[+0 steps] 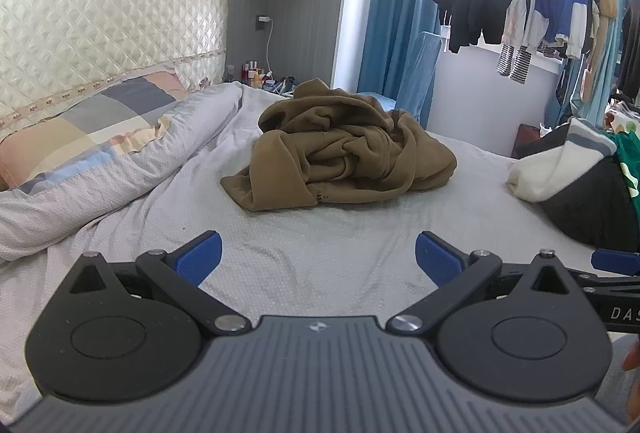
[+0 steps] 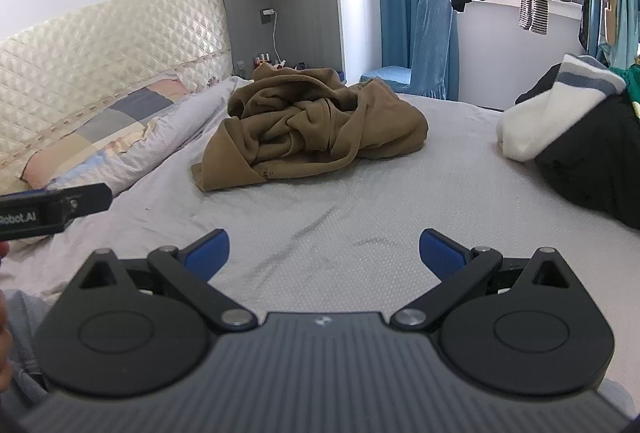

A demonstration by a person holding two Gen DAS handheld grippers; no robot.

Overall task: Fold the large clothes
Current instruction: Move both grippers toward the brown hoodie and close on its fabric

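Hovering low over bed sheet (image 1: 320, 253): left gripper (image 1: 318, 257) level, fingers spread wide, empty; right gripper (image 2: 324, 253) alongside, likewise wide, empty. Crumpled brown garment (image 1: 340, 149), possibly a hoodie, heaped mid-bed, well ahead of both.

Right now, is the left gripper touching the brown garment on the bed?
Apart. In the left wrist view, the open left gripper hangs short of the crumpled brown garment, with bare grey bedsheet showing between them.

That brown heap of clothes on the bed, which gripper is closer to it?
Neither clearly. The left gripper and right gripper both hover open over bare sheet, short of the brown garment. It lies straight ahead of the left and ahead, slightly leftward, of the right.
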